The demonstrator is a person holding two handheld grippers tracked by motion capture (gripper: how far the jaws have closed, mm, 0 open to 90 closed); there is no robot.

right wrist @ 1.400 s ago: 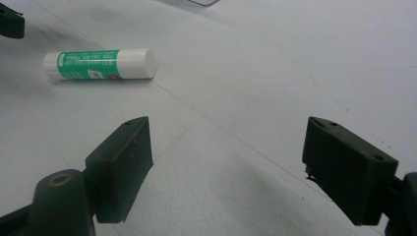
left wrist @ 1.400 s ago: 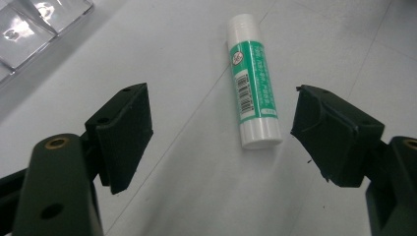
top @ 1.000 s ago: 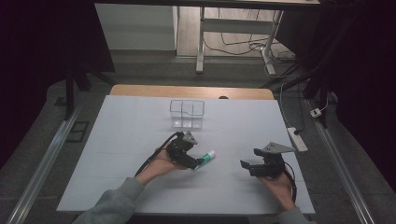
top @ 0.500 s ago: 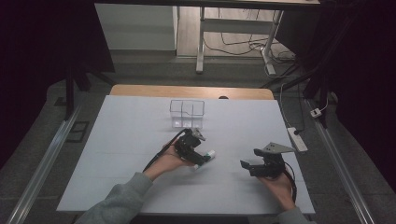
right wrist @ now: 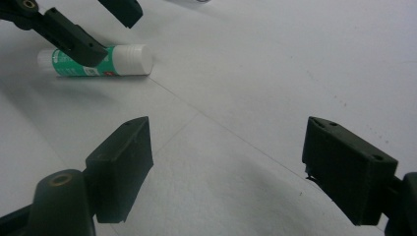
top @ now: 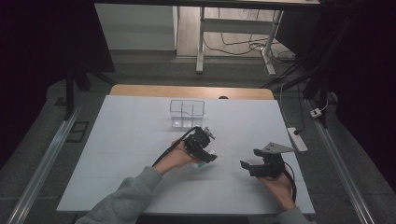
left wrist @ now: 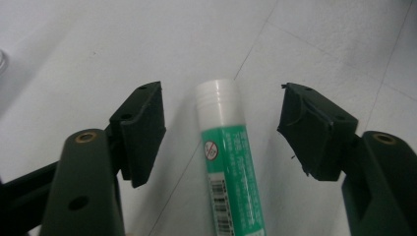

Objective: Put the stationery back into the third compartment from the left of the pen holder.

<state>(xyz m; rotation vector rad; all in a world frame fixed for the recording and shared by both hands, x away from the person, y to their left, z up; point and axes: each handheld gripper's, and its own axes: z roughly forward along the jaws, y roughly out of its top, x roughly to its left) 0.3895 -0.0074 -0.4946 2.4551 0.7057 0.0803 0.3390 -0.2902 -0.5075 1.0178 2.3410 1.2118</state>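
A green glue stick (left wrist: 227, 162) with a white cap lies flat on the white table (top: 121, 154), between the two black jaws of the left gripper (left wrist: 221, 123). Those jaws have just been closing, yet clear table shows on either side of the tube, so the pads are not pressing on it and the gripper is open around it. The capped end points away along the jaws, and the lower end of the tube is cut off at the bottom edge of the left gripper view. In the right gripper view the glue stick (right wrist: 98, 61) lies well off at the upper left, with one jaw of the left gripper crossing in front of its green label and hiding part of it. From the high view the left gripper (top: 208, 157) covers nearly all of the tube, leaving a pale green sliver by its tip that is hard to make out. The right gripper (right wrist: 226, 162) sits well apart to the right with its jaws spread wide over bare table, holding nothing; in the high view (top: 246, 166) it points toward the left one. A clear plastic compartment box (top: 187, 113) stands farther back near the middle of the table, well apart from the glue stick, with nothing between them.
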